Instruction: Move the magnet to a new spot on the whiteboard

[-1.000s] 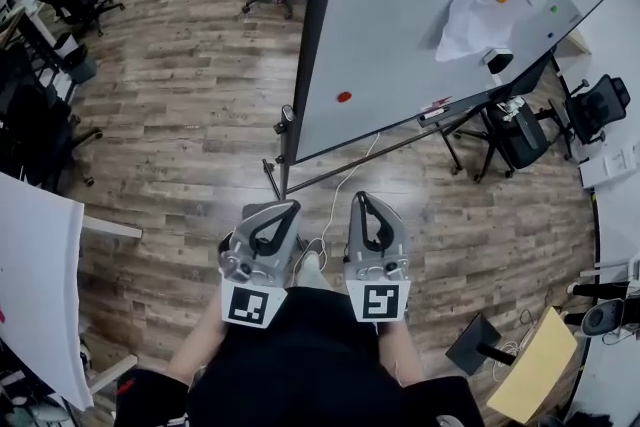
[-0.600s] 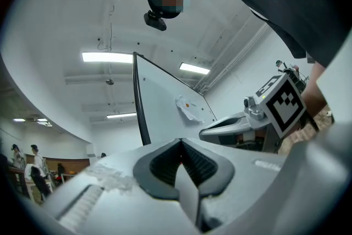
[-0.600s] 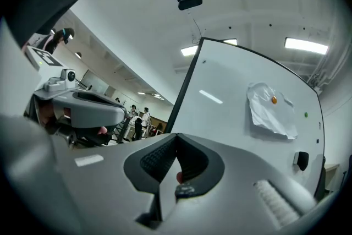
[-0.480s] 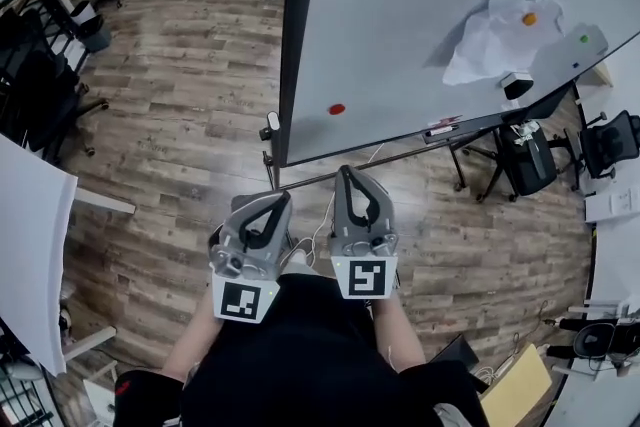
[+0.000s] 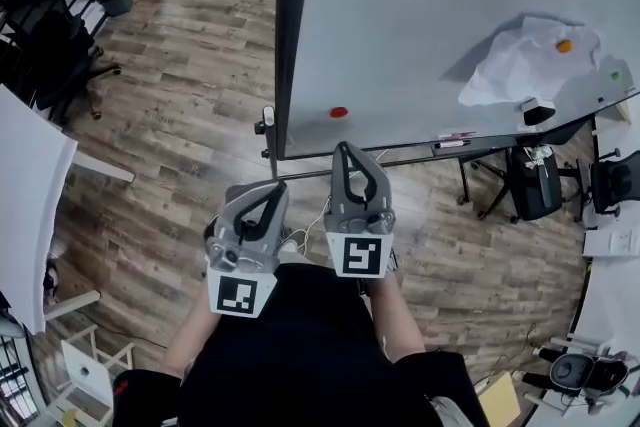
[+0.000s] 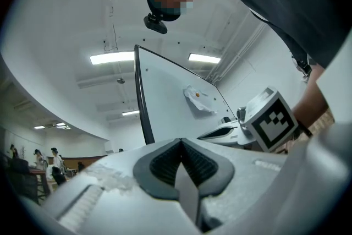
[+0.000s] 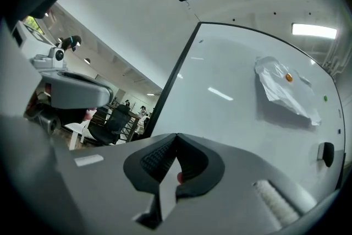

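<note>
Waist level: holding left gripper [image 5: 275, 190] shut, jaws pressed together on nothing. Holding right gripper [image 5: 346, 150] slightly ahead, likewise closed and empty, tips aimed at the board's lower edge. Just past those tips, low on the whiteboard [image 5: 430, 5] near its left frame: red magnet [image 5: 339, 112], untouched. Further right along the bottom edge: markers [image 5: 453, 140], then black eraser [image 5: 537, 111]. Beyond that: crumpled paper [image 5: 520, 65] pinned under orange magnet [image 5: 564, 46], green magnet [image 5: 615, 75] nearby. Farther off on wood floor [image 5: 180, 65]: office chairs [image 5: 45, 45].
</note>
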`<state>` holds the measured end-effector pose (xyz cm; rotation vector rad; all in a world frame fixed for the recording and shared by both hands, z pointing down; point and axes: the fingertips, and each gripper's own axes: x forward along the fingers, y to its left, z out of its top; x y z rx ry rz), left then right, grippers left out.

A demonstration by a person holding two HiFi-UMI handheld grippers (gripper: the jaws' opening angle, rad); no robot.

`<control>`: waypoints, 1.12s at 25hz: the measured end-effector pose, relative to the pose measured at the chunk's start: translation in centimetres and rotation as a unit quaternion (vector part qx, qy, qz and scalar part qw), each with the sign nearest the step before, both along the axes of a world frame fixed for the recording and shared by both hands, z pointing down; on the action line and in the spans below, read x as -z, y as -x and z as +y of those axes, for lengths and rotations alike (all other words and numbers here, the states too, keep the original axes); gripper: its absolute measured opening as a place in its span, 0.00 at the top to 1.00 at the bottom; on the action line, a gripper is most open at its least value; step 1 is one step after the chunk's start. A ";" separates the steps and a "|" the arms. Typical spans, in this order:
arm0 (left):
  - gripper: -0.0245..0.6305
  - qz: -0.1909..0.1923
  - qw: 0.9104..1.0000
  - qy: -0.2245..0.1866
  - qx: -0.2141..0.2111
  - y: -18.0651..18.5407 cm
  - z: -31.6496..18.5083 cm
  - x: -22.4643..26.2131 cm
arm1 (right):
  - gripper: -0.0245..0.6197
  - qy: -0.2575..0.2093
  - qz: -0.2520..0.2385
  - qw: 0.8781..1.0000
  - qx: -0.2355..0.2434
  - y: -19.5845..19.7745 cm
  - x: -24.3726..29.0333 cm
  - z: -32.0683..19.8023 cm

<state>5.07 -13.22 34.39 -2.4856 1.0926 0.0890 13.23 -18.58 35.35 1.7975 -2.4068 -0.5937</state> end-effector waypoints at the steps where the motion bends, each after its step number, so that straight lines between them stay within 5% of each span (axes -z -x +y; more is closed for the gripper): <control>1: 0.96 -0.001 1.000 0.000 0.004 -0.1 -0.1 -0.1 | 0.96 0.002 -0.001 1.000 0.002 -0.2 -0.2 -0.4; 15: 0.96 -0.005 0.999 0.003 0.051 0.5 -0.4 -0.5 | 0.88 0.031 -0.006 0.999 -0.011 -1.1 -2.3 -3.4; 28: 0.96 0.011 0.999 0.004 0.044 0.2 -0.8 -0.6 | 0.76 0.064 0.005 0.997 -0.048 -1.7 -3.8 -4.6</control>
